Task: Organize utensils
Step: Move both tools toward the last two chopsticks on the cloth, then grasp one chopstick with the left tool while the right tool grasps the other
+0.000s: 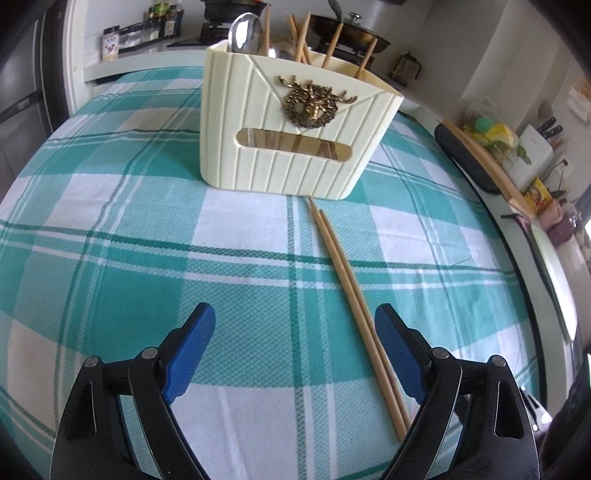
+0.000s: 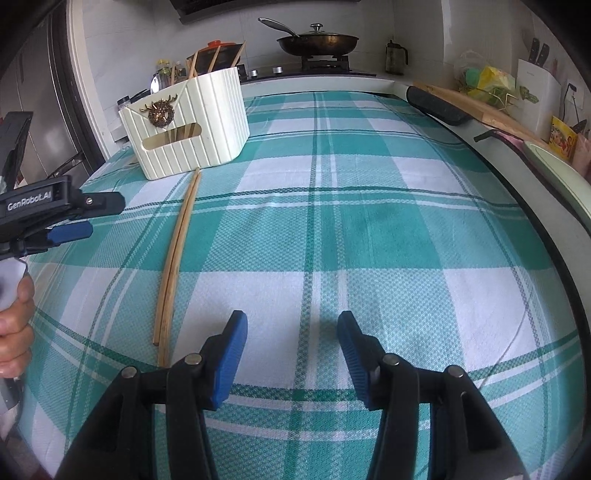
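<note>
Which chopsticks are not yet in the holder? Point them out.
The pair of chopsticks lying flat on the checked cloth, in front of the cream holder. The other chopsticks stand upright inside it.

A pair of chopsticks [image 1: 352, 306] lies on the worktop [image 1: 110, 240], tips just before the utensil holder [image 1: 295, 133], which holds more chopsticks [image 1: 301, 37] and a spoon [image 1: 243, 31].

Chopsticks [image 1: 351, 295] flat before cream holder [image 1: 295, 140]

Table under a teal-and-white checked cloth [image 2: 369, 229], cream ribbed utensil holder [image 1: 291, 144] standing on it toward the far edge, a pair of wooden chopsticks [image 1: 351, 295] lying side by side just before the holder, tips near its base, perhaps touching.
</note>
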`<state>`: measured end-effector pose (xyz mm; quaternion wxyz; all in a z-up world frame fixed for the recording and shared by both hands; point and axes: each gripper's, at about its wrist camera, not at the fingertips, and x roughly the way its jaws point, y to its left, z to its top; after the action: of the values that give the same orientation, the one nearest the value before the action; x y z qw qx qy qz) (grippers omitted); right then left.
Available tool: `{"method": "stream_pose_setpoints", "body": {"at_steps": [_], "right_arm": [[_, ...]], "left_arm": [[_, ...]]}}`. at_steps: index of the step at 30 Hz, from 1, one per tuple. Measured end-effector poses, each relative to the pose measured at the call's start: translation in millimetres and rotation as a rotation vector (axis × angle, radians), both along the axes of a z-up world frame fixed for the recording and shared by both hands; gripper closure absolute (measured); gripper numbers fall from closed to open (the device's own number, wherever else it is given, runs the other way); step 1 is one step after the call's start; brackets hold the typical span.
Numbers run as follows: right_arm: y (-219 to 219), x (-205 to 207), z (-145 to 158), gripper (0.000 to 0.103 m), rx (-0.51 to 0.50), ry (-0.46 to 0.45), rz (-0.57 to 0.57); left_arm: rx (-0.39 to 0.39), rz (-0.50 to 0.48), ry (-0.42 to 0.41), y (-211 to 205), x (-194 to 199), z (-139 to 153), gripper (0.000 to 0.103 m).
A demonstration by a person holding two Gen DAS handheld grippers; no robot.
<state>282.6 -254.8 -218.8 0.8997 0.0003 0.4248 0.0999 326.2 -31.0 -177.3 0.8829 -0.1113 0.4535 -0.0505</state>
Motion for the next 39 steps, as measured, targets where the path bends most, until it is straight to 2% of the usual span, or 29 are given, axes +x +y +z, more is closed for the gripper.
{"method": "stream_pose_setpoints", "body": {"at_steps": [7, 15, 20, 21, 23, 24, 25, 26, 27, 28, 30, 33, 37, 39], "right_arm": [[-3, -1, 0, 0.051, 0.024, -0.001, -0.002], [-5, 0, 0, 0.051, 0.039, 0.001, -0.003], [-6, 0, 0, 0.051, 0.047, 0.001, -0.004], [-7, 0, 0, 0.051, 0.049, 0.001, -0.005], [-7, 0, 0, 0.051, 0.052, 0.001, -0.005], [-7, 0, 0, 0.051, 0.052, 0.001, -0.005], [-7, 0, 0, 0.051, 0.053, 0.002, -0.005], [-7, 0, 0, 0.051, 0.051, 0.002, -0.005], [-7, 0, 0, 0.051, 0.051, 0.001, -0.005], [-7, 0, 1, 0.051, 0.051, 0.001, -0.005], [-4, 0, 4, 0.051, 0.028, -0.009, -0.001], [11, 2, 15, 0.051, 0.028, -0.013, 0.068], [45, 14, 20, 0.051, 0.062, 0.050, 0.196], [61, 21, 17, 0.051, 0.039, 0.071, 0.229]], "left_arm": [[0.192, -0.022, 0.000, -38, 8, -19, 0.014], [0.180, 0.004, 0.027, -35, 14, -28, 0.010], [0.215, 0.020, 0.043, -41, 16, -31, 0.010], [0.226, 0.021, 0.046, -41, 16, -31, 0.012], [0.228, 0.018, 0.040, -40, 13, -28, 0.024], [0.228, 0.010, 0.037, -40, 11, -26, 0.037], [0.228, -0.002, 0.034, -38, 7, -24, 0.056], [0.226, -0.021, 0.031, -37, 4, -23, 0.066], [0.226, -0.039, 0.029, -35, 0, -22, 0.085], [0.226, -0.053, 0.029, -33, -3, -22, 0.097], [0.208, -0.061, 0.031, -26, -11, -22, 0.098], [0.196, -0.054, 0.032, -14, -22, -21, 0.098], [0.199, -0.029, 0.035, 0, -34, -21, 0.098], [0.194, -0.016, 0.038, 7, -37, -21, 0.098]]}}
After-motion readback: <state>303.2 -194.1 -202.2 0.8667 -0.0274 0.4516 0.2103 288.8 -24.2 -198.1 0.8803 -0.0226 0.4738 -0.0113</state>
